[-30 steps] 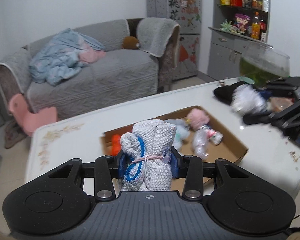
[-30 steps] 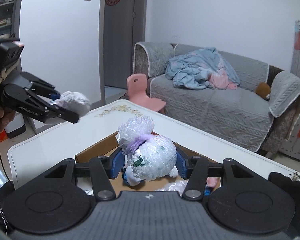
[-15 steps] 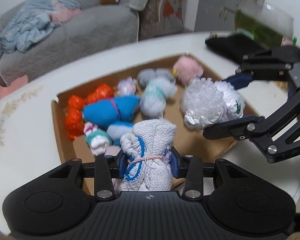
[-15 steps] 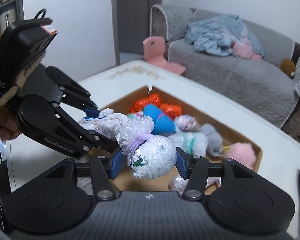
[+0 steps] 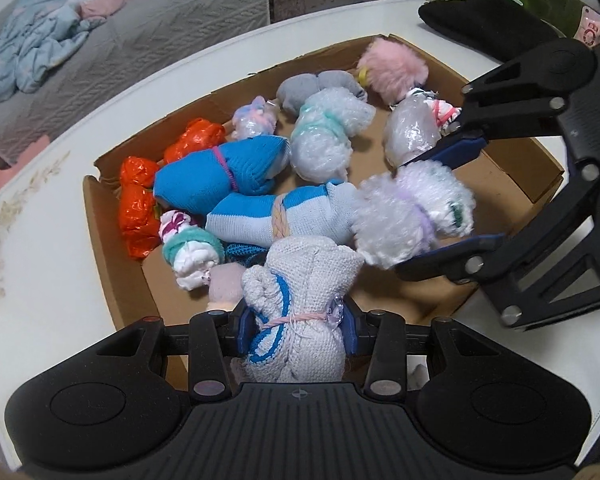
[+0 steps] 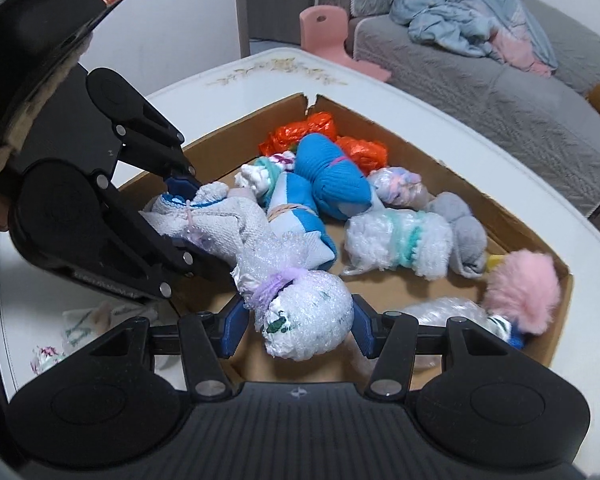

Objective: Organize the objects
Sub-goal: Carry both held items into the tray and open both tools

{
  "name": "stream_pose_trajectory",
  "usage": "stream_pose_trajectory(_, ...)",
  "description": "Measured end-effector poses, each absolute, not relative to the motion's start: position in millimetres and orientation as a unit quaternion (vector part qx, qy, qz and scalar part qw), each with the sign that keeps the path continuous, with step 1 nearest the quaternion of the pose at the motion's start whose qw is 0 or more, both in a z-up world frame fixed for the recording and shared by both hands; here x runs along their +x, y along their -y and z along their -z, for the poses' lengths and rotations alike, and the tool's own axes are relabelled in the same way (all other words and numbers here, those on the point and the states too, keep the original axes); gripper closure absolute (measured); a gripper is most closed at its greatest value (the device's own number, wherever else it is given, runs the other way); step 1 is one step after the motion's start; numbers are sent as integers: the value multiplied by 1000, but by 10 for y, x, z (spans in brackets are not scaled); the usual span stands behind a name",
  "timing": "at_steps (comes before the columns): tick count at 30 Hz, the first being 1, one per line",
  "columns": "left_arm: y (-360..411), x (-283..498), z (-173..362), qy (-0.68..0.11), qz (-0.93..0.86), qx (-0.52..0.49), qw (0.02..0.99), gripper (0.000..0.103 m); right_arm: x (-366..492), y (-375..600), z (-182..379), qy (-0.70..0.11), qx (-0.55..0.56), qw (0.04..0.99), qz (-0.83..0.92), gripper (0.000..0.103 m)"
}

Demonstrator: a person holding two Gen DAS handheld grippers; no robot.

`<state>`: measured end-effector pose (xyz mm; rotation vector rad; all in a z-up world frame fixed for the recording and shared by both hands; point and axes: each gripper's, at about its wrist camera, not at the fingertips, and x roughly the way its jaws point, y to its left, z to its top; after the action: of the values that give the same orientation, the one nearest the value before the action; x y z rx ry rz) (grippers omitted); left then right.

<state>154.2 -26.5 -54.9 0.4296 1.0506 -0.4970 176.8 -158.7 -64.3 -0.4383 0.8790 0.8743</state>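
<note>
My left gripper [image 5: 296,330] is shut on a white knitted bundle with blue trim [image 5: 300,300], tied with a pink band, low over the near end of the cardboard box [image 5: 112,264]. My right gripper [image 6: 296,326] is shut on a bubble-wrap bundle with a purple tie [image 6: 304,312], just beside it over the same box [image 6: 556,320]. In the left wrist view the right gripper [image 5: 452,204] comes in from the right with its bubble-wrap bundle [image 5: 408,212]. In the right wrist view the left gripper [image 6: 184,216] holds the knitted bundle [image 6: 224,224], which touches the bubble-wrap one.
The box holds several bundles: blue socks [image 5: 220,176], orange plastic wraps [image 5: 140,204], a pink fluffy one [image 5: 392,66], grey and bubble-wrapped ones. It sits on a white table [image 5: 40,272]. A black cloth [image 5: 484,20] lies at the table's far right. A grey sofa [image 6: 500,92] stands behind.
Both grippers have come down and tilted toward the box, bundles still held. They have closed in on each other until the two bundles nearly touch.
</note>
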Motion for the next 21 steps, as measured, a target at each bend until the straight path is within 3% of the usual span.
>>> stream_pose_trajectory(21,-38,1440,704,-486,204,135,839,54,1594,1504,836,-424,-215,783,-401,53)
